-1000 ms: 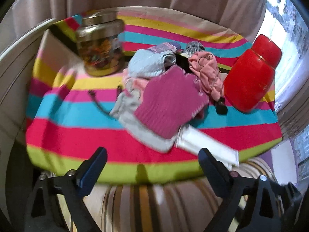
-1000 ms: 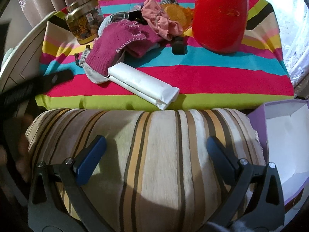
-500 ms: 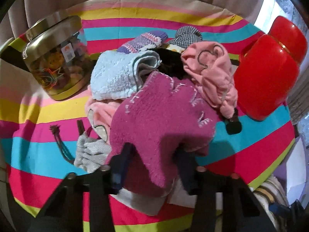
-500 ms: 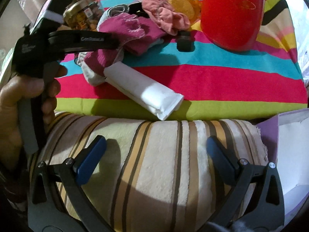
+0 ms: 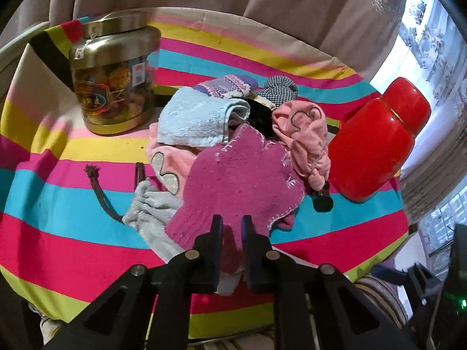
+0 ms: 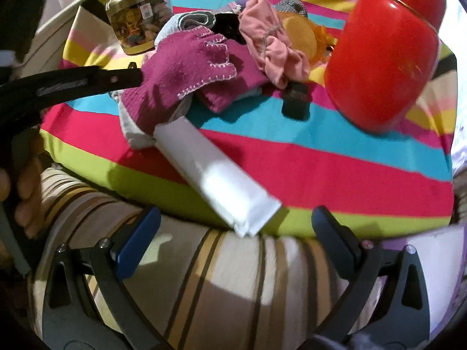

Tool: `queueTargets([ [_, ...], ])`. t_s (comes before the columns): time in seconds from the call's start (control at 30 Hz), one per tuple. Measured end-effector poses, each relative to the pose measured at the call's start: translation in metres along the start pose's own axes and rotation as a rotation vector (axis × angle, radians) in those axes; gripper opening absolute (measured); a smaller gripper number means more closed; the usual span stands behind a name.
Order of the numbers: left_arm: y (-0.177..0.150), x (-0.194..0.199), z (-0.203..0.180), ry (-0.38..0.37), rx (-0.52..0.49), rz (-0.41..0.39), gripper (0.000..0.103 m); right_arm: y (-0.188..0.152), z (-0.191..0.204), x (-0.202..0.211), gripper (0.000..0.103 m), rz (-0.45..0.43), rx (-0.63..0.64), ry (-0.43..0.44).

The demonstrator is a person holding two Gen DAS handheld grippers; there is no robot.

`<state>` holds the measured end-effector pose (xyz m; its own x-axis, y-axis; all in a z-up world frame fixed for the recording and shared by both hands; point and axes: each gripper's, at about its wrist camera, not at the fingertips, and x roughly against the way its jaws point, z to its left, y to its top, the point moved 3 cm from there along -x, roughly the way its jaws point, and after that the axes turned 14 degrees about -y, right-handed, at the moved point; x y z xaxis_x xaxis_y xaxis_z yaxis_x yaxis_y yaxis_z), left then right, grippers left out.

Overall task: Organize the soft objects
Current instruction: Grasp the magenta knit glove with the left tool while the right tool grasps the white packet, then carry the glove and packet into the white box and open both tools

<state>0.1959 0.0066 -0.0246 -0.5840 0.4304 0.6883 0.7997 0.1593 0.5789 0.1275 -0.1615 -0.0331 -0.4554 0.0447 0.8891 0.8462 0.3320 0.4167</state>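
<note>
Your left tool (image 5: 231, 227) has moved in from the near edge to the pile of soft things, and its jaws have just been closing. Now they pinch the cuff of the dark pink glove (image 5: 242, 180), which lies on top of the pile on the striped surface (image 5: 58, 233). Your right tool (image 6: 236, 230) is wide open with nothing in it.

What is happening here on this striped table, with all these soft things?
A person is sorting a pile of soft items with two handheld grippers. The left gripper has just been closing and now pinches the cuff of the magenta knit glove on the pile. The right gripper waits open near the white packet.
</note>
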Motion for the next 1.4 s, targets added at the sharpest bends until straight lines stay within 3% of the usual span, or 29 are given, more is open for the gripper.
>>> queueTargets([
  [0.1, -0.001, 0.005, 0.003, -0.011, 0.014, -0.007, 0.021, 0.008, 0.006, -0.012, 0.103, 0.018, 0.041, 0.003],
  [0.13, 0.000, 0.004, 0.004, -0.013, 0.016, -0.007, 0.038, 0.009, 0.008, -0.015, 0.103, 0.025, 0.054, 0.008],
  [0.17, 0.000, 0.005, 0.006, -0.011, 0.015, -0.014, 0.064, 0.012, 0.013, -0.020, 0.101, 0.033, 0.081, 0.013],
  [0.23, 0.003, 0.008, 0.008, 0.002, 0.007, -0.051, 0.080, 0.016, 0.021, -0.022, 0.096, 0.025, 0.117, 0.033],
  [0.33, 0.008, 0.005, 0.010, 0.019, -0.003, -0.054, 0.080, 0.021, 0.028, -0.029, 0.087, 0.026, 0.142, 0.046],
  [0.43, 0.009, -0.014, 0.005, 0.012, -0.034, 0.014, 0.080, 0.026, 0.030, -0.039, 0.074, 0.046, 0.144, 0.056],
  [0.5, 0.010, -0.027, 0.001, 0.021, -0.057, 0.048, 0.077, 0.027, 0.031, -0.044, 0.068, 0.055, 0.138, 0.076],
  [0.53, 0.012, -0.033, -0.002, 0.027, -0.075, 0.056, 0.066, 0.026, 0.031, -0.046, 0.066, 0.055, 0.137, 0.080],
  [0.57, 0.012, -0.037, -0.004, 0.040, -0.087, 0.067, 0.041, 0.028, 0.033, -0.047, 0.064, 0.053, 0.138, 0.079],
  [0.6, 0.012, -0.040, -0.004, 0.038, -0.090, 0.082, 0.029, 0.027, 0.033, -0.047, 0.063, 0.043, 0.138, 0.077],
  [0.73, 0.009, -0.034, -0.003, 0.014, -0.075, 0.059, 0.015, 0.026, 0.017, -0.044, 0.054, 0.024, 0.079, 0.079],
  [0.83, 0.007, -0.017, -0.005, -0.005, -0.060, 0.013, 0.012, 0.020, -0.001, -0.036, 0.052, 0.008, -0.013, 0.113],
  [1.07, 0.003, 0.011, -0.016, -0.041, -0.045, -0.056, 0.011, 0.012, -0.032, -0.017, 0.048, -0.051, -0.154, 0.099],
  [1.4, 0.002, 0.038, -0.053, -0.085, -0.060, -0.103, 0.011, 0.001, -0.074, 0.010, 0.046, -0.086, -0.267, 0.109],
])
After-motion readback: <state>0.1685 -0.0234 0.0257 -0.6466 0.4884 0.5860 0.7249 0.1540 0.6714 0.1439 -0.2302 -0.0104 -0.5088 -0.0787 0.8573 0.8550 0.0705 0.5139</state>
